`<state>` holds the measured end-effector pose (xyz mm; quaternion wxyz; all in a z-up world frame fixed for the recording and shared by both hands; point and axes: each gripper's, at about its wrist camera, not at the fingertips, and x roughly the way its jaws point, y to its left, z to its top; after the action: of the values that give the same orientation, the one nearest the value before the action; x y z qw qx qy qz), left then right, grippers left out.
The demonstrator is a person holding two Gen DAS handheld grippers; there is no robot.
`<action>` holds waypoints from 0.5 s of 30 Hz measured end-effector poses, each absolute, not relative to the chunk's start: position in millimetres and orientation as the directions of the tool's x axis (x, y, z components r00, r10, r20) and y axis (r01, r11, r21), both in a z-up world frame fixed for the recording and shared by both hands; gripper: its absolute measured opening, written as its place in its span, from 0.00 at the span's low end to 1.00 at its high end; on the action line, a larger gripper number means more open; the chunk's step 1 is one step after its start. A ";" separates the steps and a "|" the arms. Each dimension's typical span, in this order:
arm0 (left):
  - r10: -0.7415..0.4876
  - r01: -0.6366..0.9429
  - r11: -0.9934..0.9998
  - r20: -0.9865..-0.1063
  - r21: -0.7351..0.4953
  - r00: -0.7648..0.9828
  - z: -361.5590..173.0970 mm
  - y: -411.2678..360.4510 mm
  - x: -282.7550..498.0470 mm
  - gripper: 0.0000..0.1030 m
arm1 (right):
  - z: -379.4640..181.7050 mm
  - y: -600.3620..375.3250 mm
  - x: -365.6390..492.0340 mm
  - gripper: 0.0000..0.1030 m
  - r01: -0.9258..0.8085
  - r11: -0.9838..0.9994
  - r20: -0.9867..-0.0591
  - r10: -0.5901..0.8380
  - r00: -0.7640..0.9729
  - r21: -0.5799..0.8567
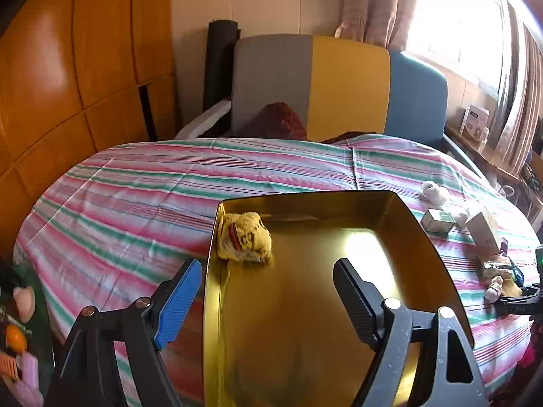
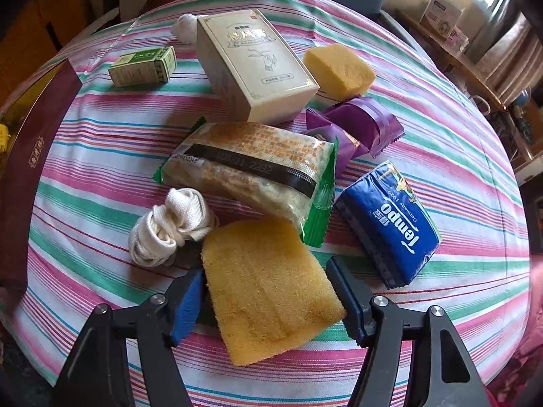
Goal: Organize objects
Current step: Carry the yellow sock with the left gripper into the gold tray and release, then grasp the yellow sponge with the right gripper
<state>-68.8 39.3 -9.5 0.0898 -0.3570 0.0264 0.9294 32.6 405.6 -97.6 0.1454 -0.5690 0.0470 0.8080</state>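
Observation:
My right gripper (image 2: 264,271) is shut on a yellow sponge (image 2: 268,288), its blue pads (image 2: 188,295) against the sponge's two long sides just above the striped cloth. My left gripper (image 1: 268,264) hangs open and empty over a gold tin tray (image 1: 305,196). A crumpled yellow cloth (image 1: 244,240) lies in the tray's far left corner. In the right wrist view the tray's maroon outer wall (image 2: 30,156) shows at the left edge.
Ahead of the sponge lie a white rope bundle (image 2: 169,227), a green-edged snack pack (image 2: 251,169), a blue tissue pack (image 2: 390,224), purple wrappers (image 2: 359,125), a cream box (image 2: 254,64), a small green box (image 2: 142,66) and a second sponge (image 2: 339,68). A chair (image 1: 312,84) stands behind the table.

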 end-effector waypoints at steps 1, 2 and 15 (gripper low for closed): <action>0.151 -0.186 -0.982 -0.665 -0.019 -0.731 -8.2 40.0 -63.1 0.79 | -98.0 406.0 32.8 0.67 -0.292 -0.953 -0.934 0.178 -0.310 -0.085; 0.155 -0.188 -0.982 -0.663 -0.022 -0.732 -6.8 39.9 -58.2 0.79 | -98.0 405.5 32.8 0.67 -0.291 -0.953 -0.933 0.180 -0.311 -0.087; 0.172 -0.247 -0.969 -0.663 0.021 -0.729 -4.7 62.3 -27.6 0.78 | -101.1 384.7 36.8 0.61 -0.257 -0.956 -0.918 0.224 -0.327 -0.141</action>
<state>-27.6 62.3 -4.7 0.1129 -0.3505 0.0537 0.9282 36.8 384.7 -101.1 0.1475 -0.5609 0.0149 0.8145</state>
